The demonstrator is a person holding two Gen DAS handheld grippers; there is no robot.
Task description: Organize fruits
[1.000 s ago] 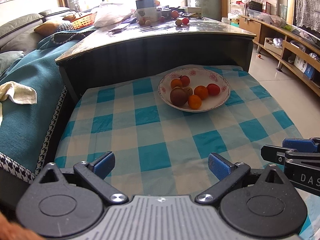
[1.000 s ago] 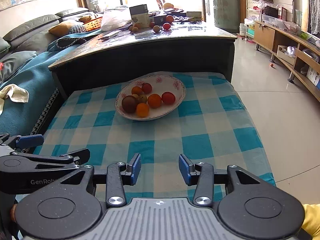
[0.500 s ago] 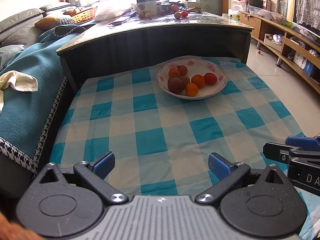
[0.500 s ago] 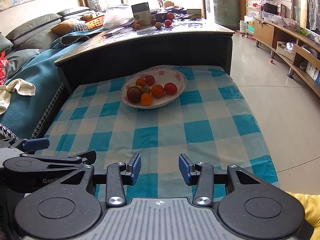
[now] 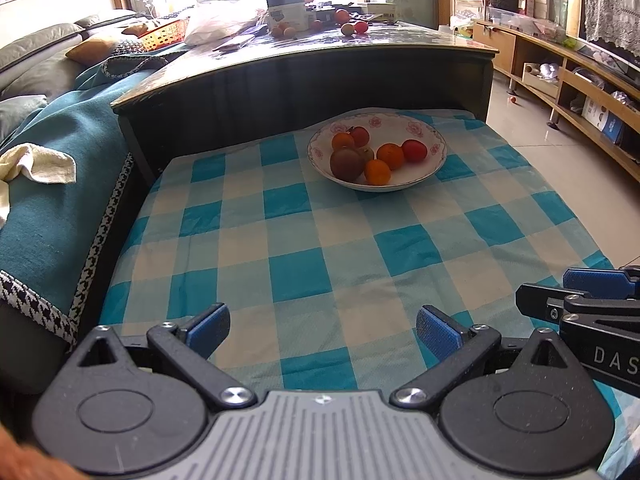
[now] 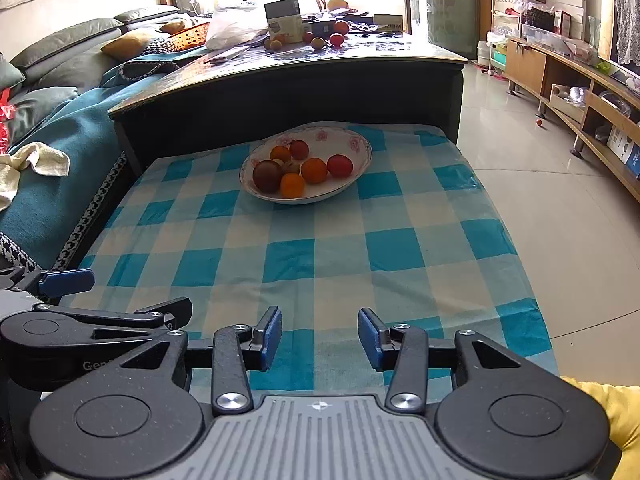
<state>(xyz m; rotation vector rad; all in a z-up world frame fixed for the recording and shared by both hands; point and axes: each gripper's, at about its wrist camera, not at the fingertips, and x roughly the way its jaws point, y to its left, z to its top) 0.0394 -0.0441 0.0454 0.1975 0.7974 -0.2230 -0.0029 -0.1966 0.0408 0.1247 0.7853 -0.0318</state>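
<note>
A: How are the 2 grippers posed?
B: Both tilt downward over the checked cloth (image 5: 296, 272); left gripper (image 5: 322, 330) jaws wide apart, right gripper (image 6: 319, 338) jaws narrower, both empty.
A: Fruit?
B: In the floral bowl (image 6: 352, 142), upper centre of the frame.

We hold the left tool (image 5: 322, 330) with its blue pads spread wide and empty, angled downward. Just beside it, our right tool (image 6: 319, 338) points the same way, pads parted more narrowly, gripping nothing.

Six fruits (image 5: 390, 155) — one bowl (image 5: 436, 160)
</note>
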